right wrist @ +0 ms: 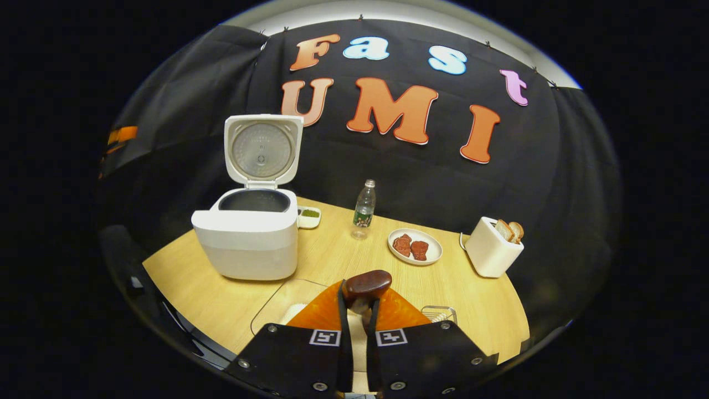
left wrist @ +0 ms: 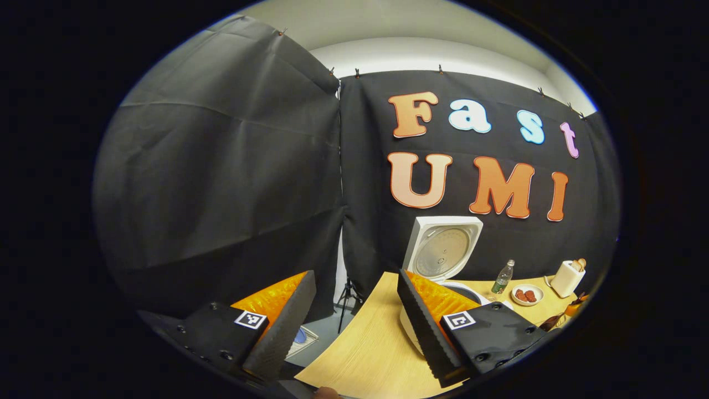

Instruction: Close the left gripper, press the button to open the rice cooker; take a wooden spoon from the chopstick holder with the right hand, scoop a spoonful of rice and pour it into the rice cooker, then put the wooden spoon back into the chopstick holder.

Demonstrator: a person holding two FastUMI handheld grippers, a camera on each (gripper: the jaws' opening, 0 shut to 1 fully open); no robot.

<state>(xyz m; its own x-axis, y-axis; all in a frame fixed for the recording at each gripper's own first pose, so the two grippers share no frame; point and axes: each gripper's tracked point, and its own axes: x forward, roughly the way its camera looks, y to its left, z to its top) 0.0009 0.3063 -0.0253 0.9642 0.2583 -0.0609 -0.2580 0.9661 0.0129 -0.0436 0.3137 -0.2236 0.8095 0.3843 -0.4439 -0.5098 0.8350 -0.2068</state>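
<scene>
The left gripper [left wrist: 354, 310] and the right gripper [right wrist: 359, 327] look alike: black blocks with round screws behind ribbed orange shells, and a small square black-and-white marker (one per side) just behind each finger.

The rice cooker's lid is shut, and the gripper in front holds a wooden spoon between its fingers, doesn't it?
Not quite: the rice cooker is open. In the right gripper view its lid stands upright behind the pot, whose dark inside shows. The rest holds: the right gripper is shut on the wooden spoon, held between its fingers.
</scene>
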